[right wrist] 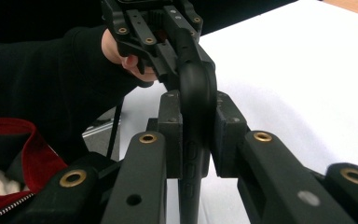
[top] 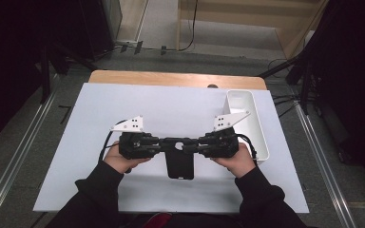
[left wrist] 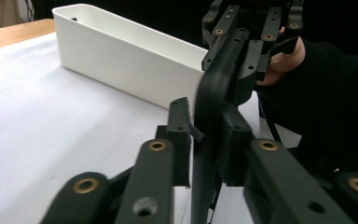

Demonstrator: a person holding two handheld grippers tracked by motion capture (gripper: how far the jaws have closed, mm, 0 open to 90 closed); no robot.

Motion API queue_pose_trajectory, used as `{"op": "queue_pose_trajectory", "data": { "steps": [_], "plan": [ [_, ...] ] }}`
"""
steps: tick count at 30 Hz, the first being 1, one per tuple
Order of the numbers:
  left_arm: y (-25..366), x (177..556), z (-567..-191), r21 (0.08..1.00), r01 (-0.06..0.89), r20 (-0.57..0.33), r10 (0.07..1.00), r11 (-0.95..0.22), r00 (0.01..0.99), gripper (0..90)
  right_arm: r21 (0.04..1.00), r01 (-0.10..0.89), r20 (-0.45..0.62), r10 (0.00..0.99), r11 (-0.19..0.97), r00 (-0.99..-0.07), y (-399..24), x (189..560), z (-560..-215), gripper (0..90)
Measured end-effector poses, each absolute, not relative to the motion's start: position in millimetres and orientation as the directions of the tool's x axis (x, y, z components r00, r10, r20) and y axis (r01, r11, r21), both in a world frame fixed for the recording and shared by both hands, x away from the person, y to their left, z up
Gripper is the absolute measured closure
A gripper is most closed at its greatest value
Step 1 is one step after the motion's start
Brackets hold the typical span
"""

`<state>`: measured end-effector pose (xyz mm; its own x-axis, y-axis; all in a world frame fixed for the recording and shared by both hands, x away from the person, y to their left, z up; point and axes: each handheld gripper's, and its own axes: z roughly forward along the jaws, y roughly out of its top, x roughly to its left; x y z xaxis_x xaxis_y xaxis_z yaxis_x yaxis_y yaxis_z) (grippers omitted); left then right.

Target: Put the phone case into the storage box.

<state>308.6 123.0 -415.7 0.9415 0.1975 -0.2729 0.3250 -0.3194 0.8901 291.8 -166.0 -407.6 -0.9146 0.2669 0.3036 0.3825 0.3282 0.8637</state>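
A black phone case [top: 179, 165] is held between both grippers above the white sheet [top: 138, 107], near the table's front middle. My left gripper [top: 168, 142] comes in from the left and is shut on the case's upper edge. My right gripper [top: 191, 143] meets it from the right, also shut on that edge. In the left gripper view the jaws [left wrist: 207, 136] clamp the thin case [left wrist: 209, 98] edge-on, with the other gripper [left wrist: 247, 42] beyond. The right gripper view has its jaws [right wrist: 198, 135] pressed on both faces of the case [right wrist: 196, 91], the left gripper [right wrist: 156, 32] behind.
A long white bin [top: 254, 128] lies along the sheet's right side, close to my right hand; its wall [left wrist: 130, 60] is also in the left gripper view. A wooden table edge [top: 171, 78] runs along the back. A red-lined garment [right wrist: 9, 135] sits at the person's lap.
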Motion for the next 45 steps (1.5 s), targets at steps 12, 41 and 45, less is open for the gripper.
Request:
{"op": "queue_pose_trajectory", "data": {
  "steps": [12,41,45],
  "plan": [
    [123,304,-410,0.902,0.283,-0.229,0.196,-0.326,0.954,80.6,0.871,0.368,0.289,0.267,0.325,-0.919,-167,292,-407,74.6],
    [122,294,-398,0.912,0.269,-0.154,0.348,-0.310,0.925,80.8,0.904,0.367,0.232,0.470,0.219,-0.852,-165,276,-402,22.7],
    [120,294,-398,0.909,0.285,-0.155,0.386,-0.306,0.909,80.8,0.904,0.387,0.259,0.490,0.179,-0.832,-170,275,-403,16.5]
  ]
}}
